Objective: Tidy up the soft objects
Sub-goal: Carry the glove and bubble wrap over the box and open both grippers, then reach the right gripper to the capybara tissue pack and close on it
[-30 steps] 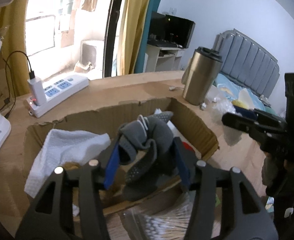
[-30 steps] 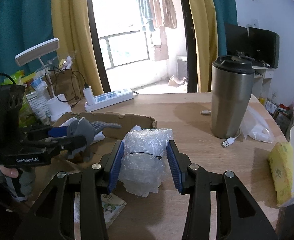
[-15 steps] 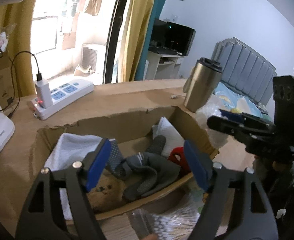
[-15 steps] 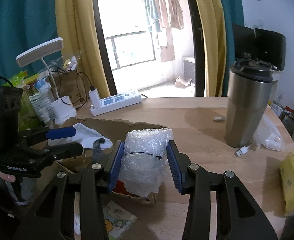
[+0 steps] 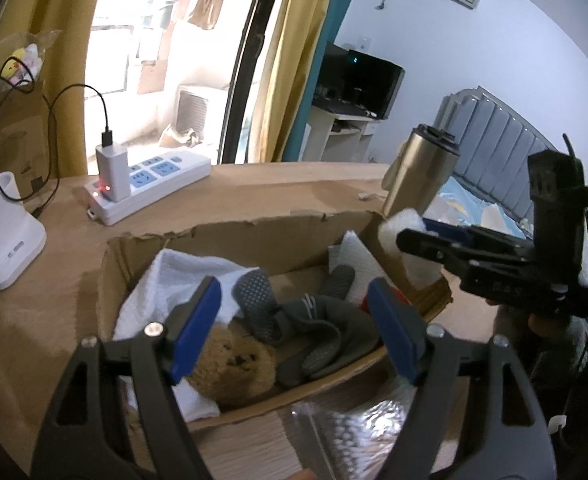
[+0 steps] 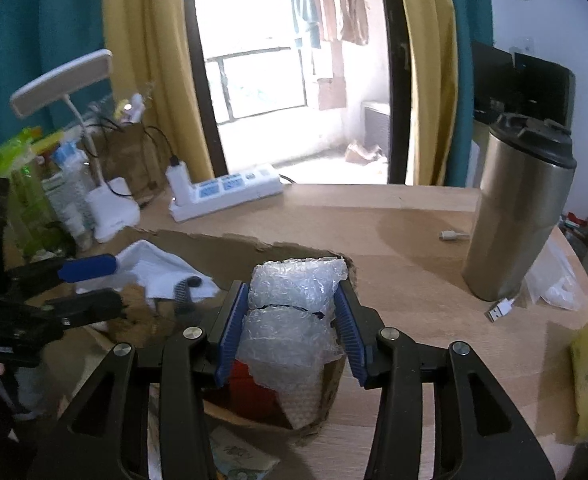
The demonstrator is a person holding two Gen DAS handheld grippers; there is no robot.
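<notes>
Cardboard box point(image 5: 230, 236): an open, torn-edged carton is seen on the wooden table point(image 6: 414, 216), near the middle. It is judged light and stiff-walled but easily dented; the soft things are being gathered in it.

White towel point(image 5: 182, 276): it lies crumpled in the left part of the box. It is judged limp and light, best pinched at a raised fold.

Bubble wrap point(image 6: 290, 320): a crumpled wad is seen between the blue pads of the right gripper point(image 6: 290, 328), over the near right corner of the box. It is judged very light, springy and slippery, and likely to puff out once freed; a hold across the bulkiest middle is judged safest.

Grey socks point(image 5: 310, 324): a bundle with dotted soles lies loose in the middle of the box. It is judged soft and floppy, best taken at the thick folded part.

Plush bear point(image 5: 230, 364): a brown toy is tucked at the near wall of the box, touching the socks. It is judged squashy and light.

Left gripper point(image 5: 294, 324): the jaws stand wide and hold nothing; they have just been opening, and the socks lie below, apart from the pads.

Right gripper: the jaws have just been opening, with the wad between them; whether the pads press on it cannot be told.
</notes>
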